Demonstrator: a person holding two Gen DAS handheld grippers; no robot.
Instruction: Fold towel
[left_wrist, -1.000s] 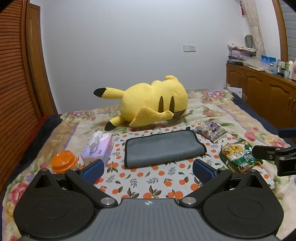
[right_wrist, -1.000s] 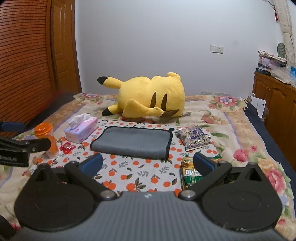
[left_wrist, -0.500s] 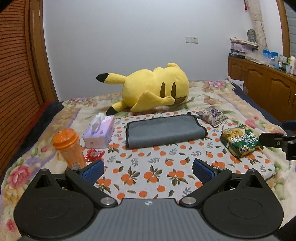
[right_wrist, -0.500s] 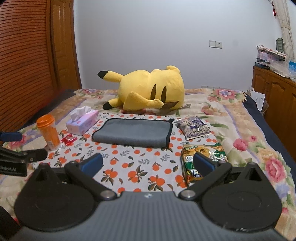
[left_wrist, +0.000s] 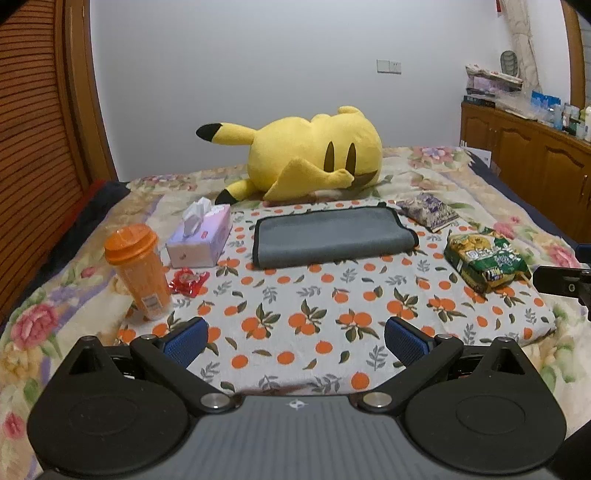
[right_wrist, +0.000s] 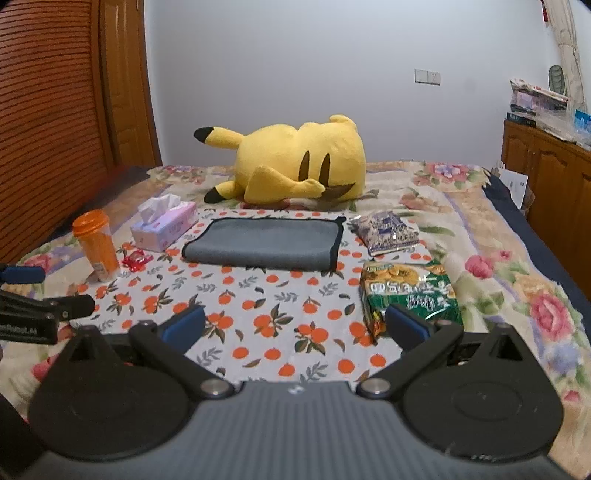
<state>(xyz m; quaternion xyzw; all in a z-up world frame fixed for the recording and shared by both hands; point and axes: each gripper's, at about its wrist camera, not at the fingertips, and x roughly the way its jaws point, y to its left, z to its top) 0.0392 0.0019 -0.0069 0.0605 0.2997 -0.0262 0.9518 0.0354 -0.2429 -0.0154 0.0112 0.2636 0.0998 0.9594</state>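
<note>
My left gripper (left_wrist: 295, 339) sits at the bottom of its own view with both blue-padded fingers (left_wrist: 186, 341) spread wide and nothing between them, only the orange-print cloth (left_wrist: 332, 317) showing in the gap. My right gripper (right_wrist: 295, 328) reads the same in its view: jaws wide apart, empty, its right-hand pad (right_wrist: 406, 325) overlapping the near corner of the green snack bag (right_wrist: 410, 291) in the picture, though I cannot tell whether it touches. The gray towel (left_wrist: 332, 236) lies flat in the centre of the left view, already doubled over into a long rectangle with dark edging, resting on the orange-print cloth well apart from both grippers; in the right view the same towel (right_wrist: 264, 243) sits just above frame centre. Behind it, toward the top middle, a yellow plush toy (left_wrist: 314, 158) lies on its side on the floral bedspread (left_wrist: 461, 184). At the left of the frame I see a tissue box (left_wrist: 201, 240) just beside the towel, an orange-lidded bottle (left_wrist: 138, 269) standing upright nearer to me, and a small red wrapper (left_wrist: 188, 281) between them. To the right of the towel lies a purple packet (left_wrist: 428, 212), with the green snack bag nearer the lower right.
</note>
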